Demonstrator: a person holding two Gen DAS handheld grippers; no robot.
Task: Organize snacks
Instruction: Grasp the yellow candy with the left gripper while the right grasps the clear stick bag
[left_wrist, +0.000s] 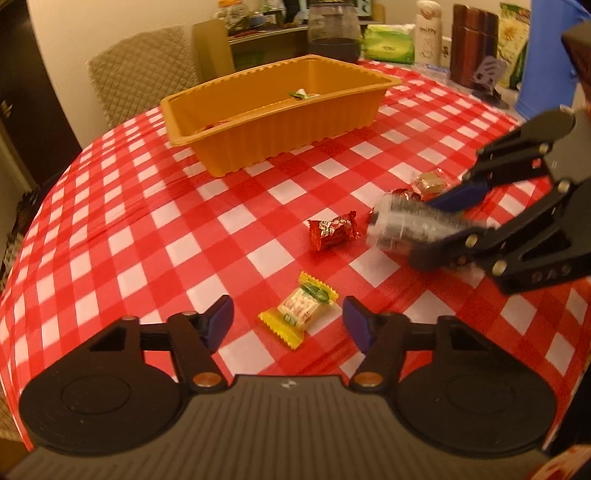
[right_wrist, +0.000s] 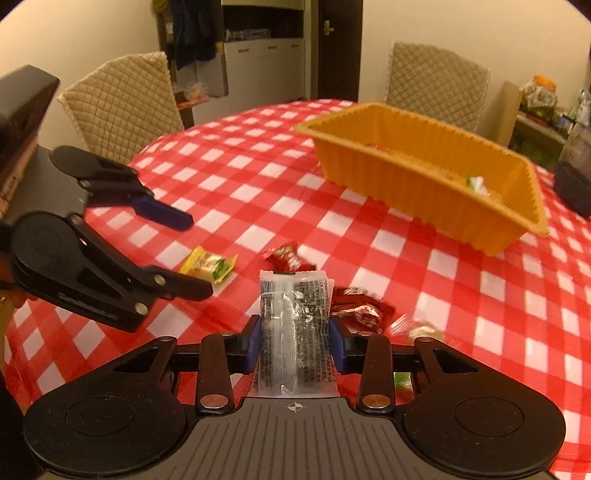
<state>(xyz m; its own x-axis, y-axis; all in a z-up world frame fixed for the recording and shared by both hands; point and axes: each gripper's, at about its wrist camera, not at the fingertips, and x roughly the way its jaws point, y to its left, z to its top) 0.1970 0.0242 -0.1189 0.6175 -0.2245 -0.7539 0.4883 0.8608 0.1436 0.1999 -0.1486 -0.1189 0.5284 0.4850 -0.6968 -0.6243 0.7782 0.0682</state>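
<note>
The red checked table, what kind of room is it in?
Probably a home dining room. The round table's red-and-white checked tablecloth has quilted-cover chairs around it, a cupboard shelf stands behind, and household bottles crowd the far edge.

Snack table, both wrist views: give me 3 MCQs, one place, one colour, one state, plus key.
1. Where is the yellow candy?
A. in the tray
B. on the cloth between the left gripper's fingers
C. on a chair

2. What colour is the tray?
A. orange
B. blue
C. white

3. What is the right gripper doing?
A. standing open over nothing
B. gripping a red candy
C. gripping a clear packet

Key: 1 B, it lies on the checked cloth with a finger either side, untouched. 2 A, orange in both views. 3 C, both pads press on the packet's sides.
</note>
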